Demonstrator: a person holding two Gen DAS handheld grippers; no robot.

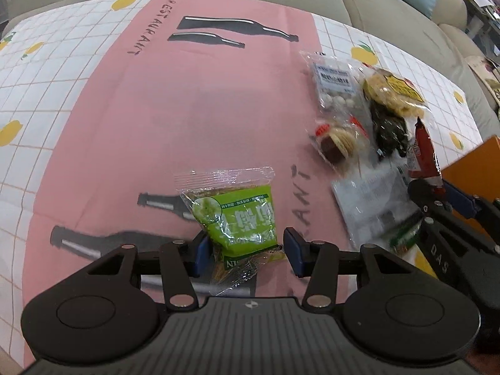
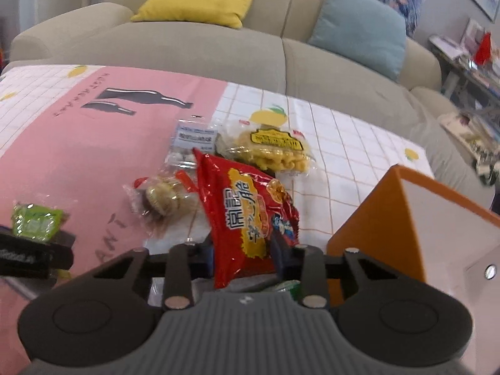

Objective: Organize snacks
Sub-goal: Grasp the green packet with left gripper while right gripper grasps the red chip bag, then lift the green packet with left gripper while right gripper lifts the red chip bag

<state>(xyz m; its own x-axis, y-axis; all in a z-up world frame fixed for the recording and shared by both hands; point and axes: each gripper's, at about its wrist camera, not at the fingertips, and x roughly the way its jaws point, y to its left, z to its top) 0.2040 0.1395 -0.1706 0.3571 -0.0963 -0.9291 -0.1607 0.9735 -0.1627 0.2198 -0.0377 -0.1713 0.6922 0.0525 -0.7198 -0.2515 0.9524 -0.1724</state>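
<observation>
Between right gripper [image 2: 242, 257] jaws: red snack bag [image 2: 247, 212] clamped, long axis toward 12 o'clock; left gripper [image 1: 243, 250] jaws grasping green packet [image 1: 239, 218].

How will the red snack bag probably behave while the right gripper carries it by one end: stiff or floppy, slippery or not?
The red snack bag looks puffed and crinkled, so it is probably light and will likely flop or swing. Its foil is glossy, so it may slip between the pads of the right gripper, which pinches only its lower end. The contents are probably brittle; a hard squeeze might crush them.

Left gripper [image 1: 245, 250] jaws holding green snack packet [image 1: 237, 218], pink tablecloth [image 1: 156, 118] beneath, snack pile [image 1: 368, 112] right (seemingly touching).
</observation>
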